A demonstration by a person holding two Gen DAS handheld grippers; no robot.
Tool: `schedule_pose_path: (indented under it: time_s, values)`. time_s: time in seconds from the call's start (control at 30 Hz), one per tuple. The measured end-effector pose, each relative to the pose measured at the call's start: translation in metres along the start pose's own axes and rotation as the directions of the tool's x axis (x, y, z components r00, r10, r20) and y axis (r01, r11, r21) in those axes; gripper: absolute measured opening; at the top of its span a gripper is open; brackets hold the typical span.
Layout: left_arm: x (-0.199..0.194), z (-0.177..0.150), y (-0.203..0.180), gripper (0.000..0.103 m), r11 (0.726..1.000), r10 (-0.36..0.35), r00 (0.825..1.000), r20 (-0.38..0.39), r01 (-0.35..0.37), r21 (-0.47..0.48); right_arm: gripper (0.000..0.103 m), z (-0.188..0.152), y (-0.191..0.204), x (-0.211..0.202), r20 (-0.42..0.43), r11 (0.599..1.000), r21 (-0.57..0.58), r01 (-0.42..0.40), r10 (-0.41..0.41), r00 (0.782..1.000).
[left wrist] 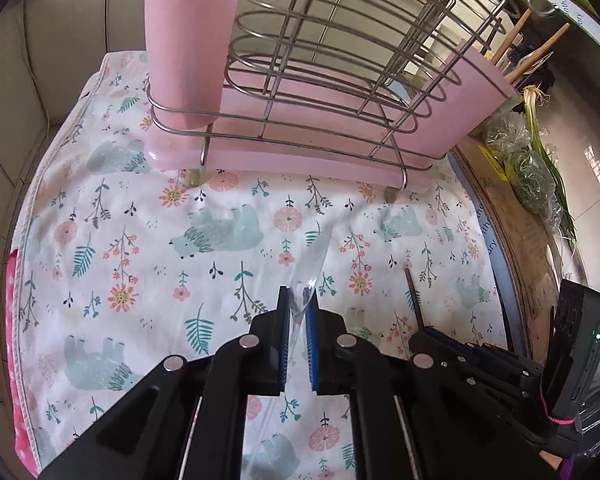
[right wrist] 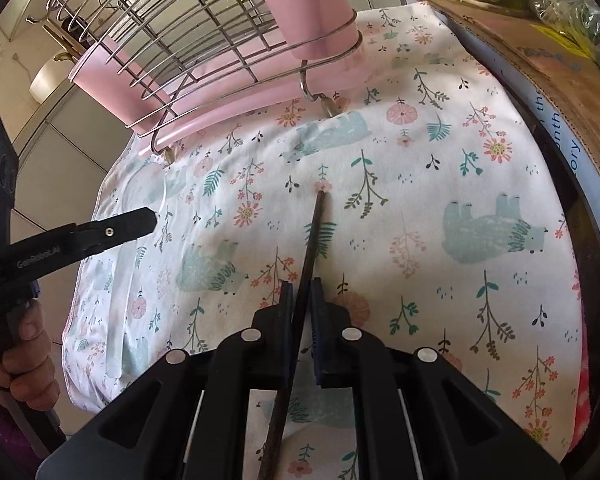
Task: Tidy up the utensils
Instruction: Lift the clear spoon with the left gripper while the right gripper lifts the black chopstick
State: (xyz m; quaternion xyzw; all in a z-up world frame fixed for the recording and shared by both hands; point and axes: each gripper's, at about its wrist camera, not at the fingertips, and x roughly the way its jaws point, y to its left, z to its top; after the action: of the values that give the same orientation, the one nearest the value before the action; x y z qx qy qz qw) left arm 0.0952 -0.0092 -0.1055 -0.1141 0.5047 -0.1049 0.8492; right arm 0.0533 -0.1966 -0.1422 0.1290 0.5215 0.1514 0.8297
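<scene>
Left wrist view. Left gripper: levelled low over the cloth, fingers pointing toward the rack. Jaws narrow, pinching a clear plastic utensil, thin and glassy, its tip slanting up and forward past the blue pads; exact type cannot be told. Right gripper: at lower right, just beside the left, clamped on a dark chopstick whose pale tip rests forward on the cloth. Open cloth lies between both tips and the rack's feet; cloth hem runs along the left edge, with pale tiled wall beyond. Cardboard box borders the right side, carrying bagged greens. Rack is steel wire, looped and gridded, standing on a pink plastic tray, with a pink tubular cup at its left end. Wooden handles stand at upper right.

Right wrist view. Right gripper: low, aimed at the rack; jaws close together on the dark chopstick, slim, straight, matte, running from under the camera out to a pale tip near mid-cloth. Left gripper: enters from the left, black, held in a bare hand; jaw gap cannot be told from here. Cloth is white, printed with flowers, ferns and pale green bears. Box along the right edge.
</scene>
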Motion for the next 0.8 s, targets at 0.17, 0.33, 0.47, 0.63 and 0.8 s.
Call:
schedule_pose_path:
  time_s: [0.17,0.33,0.47,0.63,0.8]
  values:
    - [-0.017,-0.005,0.01,0.006,1.0,-0.028,0.999,0.025,0.028,-0.002,0.009,0.003,0.0,0.002,-0.014,1.0,0.012,-0.01,0.011,1.0]
    - [-0.027,-0.009,0.015,0.006,0.999,-0.041,0.998,0.047,0.04,0.013,0.009,0.007,-0.001,0.004,-0.025,1.0,0.021,-0.019,0.02,0.999]
    - [-0.027,-0.009,0.013,0.006,0.999,-0.051,0.997,0.065,0.05,0.018,0.024,0.009,-0.003,0.005,-0.041,0.997,0.036,-0.066,0.067,0.997]
    - [-0.035,-0.007,0.016,0.006,0.998,-0.043,0.994,0.101,0.039,0.043,0.033,0.023,-0.002,0.0,-0.055,0.996,0.042,-0.073,0.076,0.996]
    - [-0.037,-0.003,0.023,0.006,0.998,-0.058,0.991,0.12,0.053,0.041,0.033,0.051,-0.014,-0.016,-0.002,0.996,0.073,-0.053,0.053,0.999]
